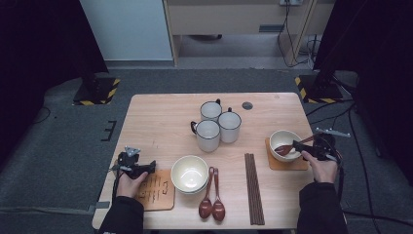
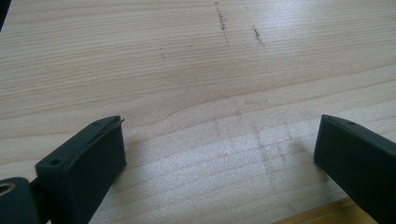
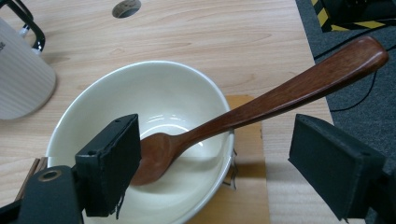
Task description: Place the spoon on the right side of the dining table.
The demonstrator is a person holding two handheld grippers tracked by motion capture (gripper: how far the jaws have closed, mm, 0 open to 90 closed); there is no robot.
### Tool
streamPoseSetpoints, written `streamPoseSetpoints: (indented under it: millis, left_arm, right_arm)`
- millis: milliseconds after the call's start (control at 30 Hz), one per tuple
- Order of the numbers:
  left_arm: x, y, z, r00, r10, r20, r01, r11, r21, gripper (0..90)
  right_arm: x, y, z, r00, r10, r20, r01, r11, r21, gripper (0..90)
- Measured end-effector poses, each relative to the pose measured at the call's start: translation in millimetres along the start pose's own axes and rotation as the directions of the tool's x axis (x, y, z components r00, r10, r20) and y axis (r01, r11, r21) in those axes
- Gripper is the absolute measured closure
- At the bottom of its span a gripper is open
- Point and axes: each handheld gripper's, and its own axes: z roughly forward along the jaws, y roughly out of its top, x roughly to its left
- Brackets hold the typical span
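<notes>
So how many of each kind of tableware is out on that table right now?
Mugs: 3
Bowls: 2, possibly more, since the near one looks stacked
Wooden spoons: 3
Chopsticks bundle: 1
Wooden mats: 2
Total: 11

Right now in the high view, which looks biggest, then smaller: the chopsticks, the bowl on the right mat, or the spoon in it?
1. Chopsticks, the longest.
2. Bowl on the right mat and spoon in it: they look about alike across, so I won't rank them.
</notes>
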Motion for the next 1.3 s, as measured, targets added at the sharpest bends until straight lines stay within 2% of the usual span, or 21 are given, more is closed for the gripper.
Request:
streamPoseSetpoints:
  millis: [100,533,933,1100,1300]
  left_arm:
    - [0.0,0.0,0.0,1.0,0.0,0.0,0.0,1.0,0.0,1.0]
    - [-0.1,-0.1,0.0,1.0,0.0,0.0,0.0,1.0,0.0,1.1]
    - [-0.1,0.0,0.0,1.0,0.0,0.0,0.0,1.0,0.0,1.1]
    - [-0.1,0.0,0.0,1.0,0.0,0.0,0.0,1.0,0.0,1.1]
    - [-0.1,0.0,0.0,1.0,0.0,0.0,0.0,1.0,0.0,1.0]
  right_arm:
    - [1.5,-0.8,-2.5,1.0,-0.005,0.002,0.005,1.0,0.015,16.9]
    - [13.7,8.4,-15.3,0.999,-0.035,-0.027,0.034,0.999,-0.027,16.5]
    - [16.9,17.3,-6.8,0.9976,-0.065,-0.025,0.064,0.997,-0.047,15.4]
    - [14.1,19.6,-2.6,0.9965,-0.08,-0.025,0.079,0.995,-0.06,15.1]
    - [12.3,21.4,3.7,0.9969,-0.069,-0.036,0.067,0.996,-0.062,14.9]
